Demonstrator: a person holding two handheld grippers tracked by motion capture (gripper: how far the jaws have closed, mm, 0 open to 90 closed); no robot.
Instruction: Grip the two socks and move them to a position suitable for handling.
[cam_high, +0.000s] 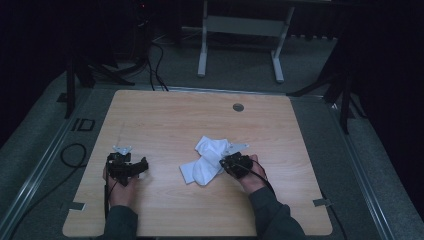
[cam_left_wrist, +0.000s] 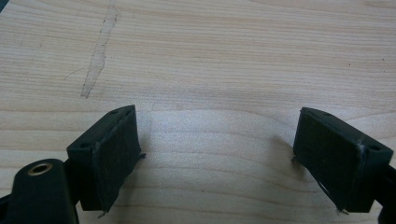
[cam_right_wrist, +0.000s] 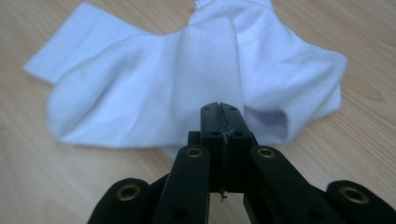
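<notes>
Right claw (cam_right_wrist: 222, 109) pinching sock (cam_right_wrist: 154, 88), wooden table (cam_high: 165, 115)

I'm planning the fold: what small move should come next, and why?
Probably lift the right gripper slightly, drawing the pinched fold up. Its jaws look shut on the white socks, which lie crumpled on the table, while the left gripper is open over bare wood.

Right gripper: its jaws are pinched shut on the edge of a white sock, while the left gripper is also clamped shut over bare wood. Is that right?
Not quite. The left gripper is open: the left gripper view shows its jaws wide apart with bare table between them. The right gripper is indeed pinched shut on the white sock.
</notes>
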